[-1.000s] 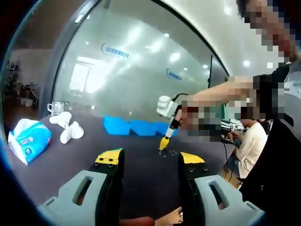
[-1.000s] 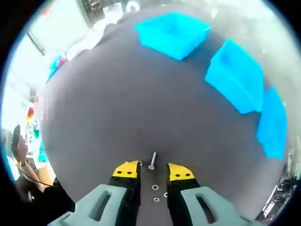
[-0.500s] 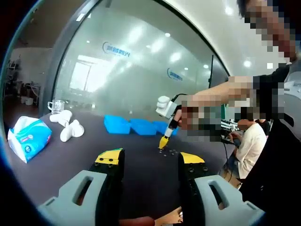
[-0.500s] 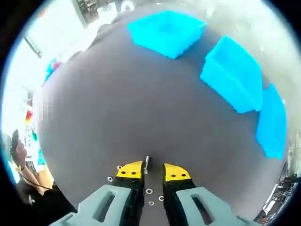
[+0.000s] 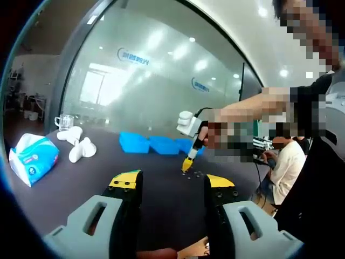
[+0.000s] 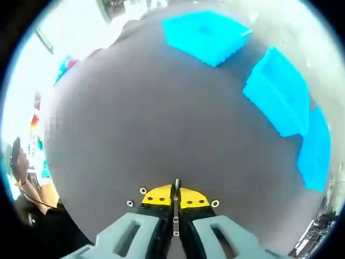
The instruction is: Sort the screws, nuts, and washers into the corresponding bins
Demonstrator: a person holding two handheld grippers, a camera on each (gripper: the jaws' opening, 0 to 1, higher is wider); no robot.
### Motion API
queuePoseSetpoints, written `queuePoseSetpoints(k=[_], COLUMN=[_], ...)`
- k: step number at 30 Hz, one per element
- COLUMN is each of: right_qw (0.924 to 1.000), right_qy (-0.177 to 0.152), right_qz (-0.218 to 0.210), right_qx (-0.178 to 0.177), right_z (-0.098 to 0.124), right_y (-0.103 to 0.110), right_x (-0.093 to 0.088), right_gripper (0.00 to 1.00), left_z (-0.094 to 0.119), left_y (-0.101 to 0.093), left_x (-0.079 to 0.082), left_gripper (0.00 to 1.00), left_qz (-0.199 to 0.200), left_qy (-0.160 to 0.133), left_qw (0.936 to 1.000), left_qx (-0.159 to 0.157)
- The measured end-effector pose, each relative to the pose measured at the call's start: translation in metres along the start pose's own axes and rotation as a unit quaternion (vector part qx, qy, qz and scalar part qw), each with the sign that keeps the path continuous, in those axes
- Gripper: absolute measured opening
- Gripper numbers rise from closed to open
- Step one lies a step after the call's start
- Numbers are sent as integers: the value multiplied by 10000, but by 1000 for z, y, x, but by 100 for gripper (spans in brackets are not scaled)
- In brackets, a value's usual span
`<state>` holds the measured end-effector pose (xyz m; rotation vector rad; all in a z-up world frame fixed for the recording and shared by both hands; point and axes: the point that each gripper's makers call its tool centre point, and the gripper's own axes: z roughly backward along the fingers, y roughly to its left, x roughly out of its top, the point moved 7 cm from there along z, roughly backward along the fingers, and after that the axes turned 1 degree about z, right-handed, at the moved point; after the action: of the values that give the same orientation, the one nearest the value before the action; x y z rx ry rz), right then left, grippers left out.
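**Two grippers over the sorting table**

Three blue bins point(image 6: 277, 97) line the table's point(image 6: 135, 124) far edge. Right gripper point(image 6: 176, 198) pinches a screw point(image 6: 176, 190), nuts point(image 6: 143, 191) scattered beside it. Left gripper point(image 5: 172, 186) hangs with jaws apart, tissue pack point(image 5: 33, 159) nearby.

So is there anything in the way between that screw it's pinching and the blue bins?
Nothing visible. The right gripper is shut on the screw, and bare dark table stretches from there to the three blue bins.

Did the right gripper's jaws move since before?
Yes. The right gripper has shut on the screw, which earlier lay between its open jaws on the table.
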<state>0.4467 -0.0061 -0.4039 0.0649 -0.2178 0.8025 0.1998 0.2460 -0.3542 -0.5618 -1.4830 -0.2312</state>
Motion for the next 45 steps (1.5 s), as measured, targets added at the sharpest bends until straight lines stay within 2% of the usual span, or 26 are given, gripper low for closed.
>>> queuePoseSetpoints(k=[5,10,13,17,20,22,23,24,27,28,30,32,33,34,35,36,40,43,45], right_qw=[9997,9980,9953,9846,9685,9477,9423,9245,9048,8946,8827,8654,8591,8485,8409,8320,8120,8025,7922], right_qy=[-135,-506,-863,-1692,-2461,-3172,-3333,-3804,-4254,-4465,-4695,-5000,-5102,-5265,-5379,-5508,-5781,-5883,-6006], right_qz=[-40,-98,-90,-11,8,-95,-106,-82,-213,-191,-118,-185,-185,-183,-139,-179,-266,-251,-253], right_qx=[208,357,438,439,381,348,306,232,43,-26,-158,-294,-360,-493,-573,-636,-765,-968,-1049], right_z=[8,17,23,36,52,67,71,78,84,86,87,91,93,95,98,101,106,107,109], right_y=[1,0,2,3,4,4,4,4,-5,-4,0,2,4,6,-8,-10,-10,-6,-4], right_x=[-6,-16,-25,-33,-42,-51,-55,-61,-76,-82,-97,-108,-113,-120,-121,-126,-140,-151,-157], right_gripper=[0,0,0,0,0,0,0,0,0,0,0,0,0,0,0,0,0,0,0], left_z=[-1,-4,-7,-11,-13,-13,-13,-13,-14,-14,-15,-16,-17,-18,-18,-19,-21,-22,-22], left_y=[0,-4,-7,-10,-12,-14,-14,-15,-16,-16,-18,-20,-20,-21,-21,-22,-23,-25,-26], left_x=[1,2,3,3,5,7,8,8,11,12,14,16,17,18,19,20,21,23,24], left_gripper=[45,45,45,45,45,45,45,45,45,45,45,45,45,45,45,45,45,45,45], left_qz=[-15,-38,-65,-87,-107,-142,-173,-184,-194,-227,-244,-298,-310,-317,-337,-350,-391,-442,-467], left_qy=[1,12,39,82,95,94,91,82,71,81,77,84,80,76,71,69,91,123,118], left_qw=[10000,10000,9999,9999,9998,9998,9998,9998,9998,9997,9997,9995,9995,9995,9994,9993,9992,9989,9988], left_qx=[5,-48,-75,-102,-100,-73,-57,-52,-32,-25,-29,-40,-48,-55,-55,-57,-67,-82,-90])
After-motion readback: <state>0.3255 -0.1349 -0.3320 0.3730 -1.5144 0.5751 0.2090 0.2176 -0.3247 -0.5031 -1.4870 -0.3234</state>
